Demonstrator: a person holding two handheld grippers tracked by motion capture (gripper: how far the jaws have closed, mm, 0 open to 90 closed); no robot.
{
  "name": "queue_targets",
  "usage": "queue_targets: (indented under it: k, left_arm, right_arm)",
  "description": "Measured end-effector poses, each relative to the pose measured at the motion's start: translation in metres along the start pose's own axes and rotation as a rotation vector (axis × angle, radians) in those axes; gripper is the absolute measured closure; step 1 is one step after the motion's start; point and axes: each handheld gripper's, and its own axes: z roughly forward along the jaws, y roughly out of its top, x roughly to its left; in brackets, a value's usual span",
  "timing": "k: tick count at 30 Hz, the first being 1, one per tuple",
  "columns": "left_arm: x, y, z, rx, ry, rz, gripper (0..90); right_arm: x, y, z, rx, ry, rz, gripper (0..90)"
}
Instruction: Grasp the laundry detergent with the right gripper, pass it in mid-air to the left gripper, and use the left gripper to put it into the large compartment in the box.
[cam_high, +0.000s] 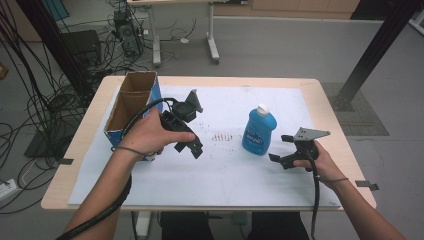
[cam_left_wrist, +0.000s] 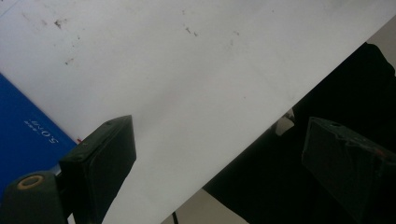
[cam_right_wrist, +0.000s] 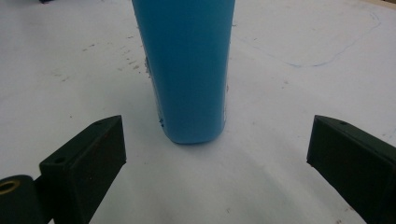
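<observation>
A blue bottle (cam_high: 259, 131) with a white cap stands upright on the white sheet (cam_high: 225, 170), right of the middle. My right gripper (cam_high: 280, 148) rests just right of it, jaws wide apart and aimed at the bottle. In the right gripper view the bottle (cam_right_wrist: 189, 70) stands a little ahead of the right gripper (cam_right_wrist: 217, 140), with both pads clear of it. My left gripper (cam_high: 189, 145) is held beside a cardboard box (cam_high: 131, 105) with blue sides. In its own view the left gripper (cam_left_wrist: 219, 135) is open over bare sheet, and the box's blue wall (cam_left_wrist: 23, 130) is at the left.
The table's front edge (cam_left_wrist: 243, 158) runs diagonally through the left gripper view, dark beyond it. Small scuff marks (cam_high: 220, 136) dot the sheet's middle. Cables (cam_high: 30, 110), a computer tower (cam_high: 125, 30) and another table's legs (cam_high: 212, 45) stand on the floor behind.
</observation>
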Motion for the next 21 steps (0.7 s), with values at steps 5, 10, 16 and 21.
queue_targets:
  k: [5, 10, 16, 21]
  left_arm:
    - [0.000, -0.001, -0.003, -0.008, -0.001, -0.004, 10.1]
    - [0.000, -0.003, -0.005, -0.011, 0.002, -0.008, 10.1]
    - [0.001, -0.007, -0.009, -0.019, 0.008, -0.018, 10.1]
    - [0.002, -0.010, -0.011, -0.023, 0.008, -0.024, 10.1]
  right_arm:
    - [0.000, -0.003, 0.002, -0.021, -0.003, 0.001, 4.4]
    - [0.001, -0.004, 0.004, -0.058, -0.001, -0.006, 4.4]
    - [0.001, -0.004, 0.006, -0.103, -0.001, -0.004, 4.4]
    - [0.002, -0.005, 0.007, -0.140, 0.008, -0.012, 4.1]
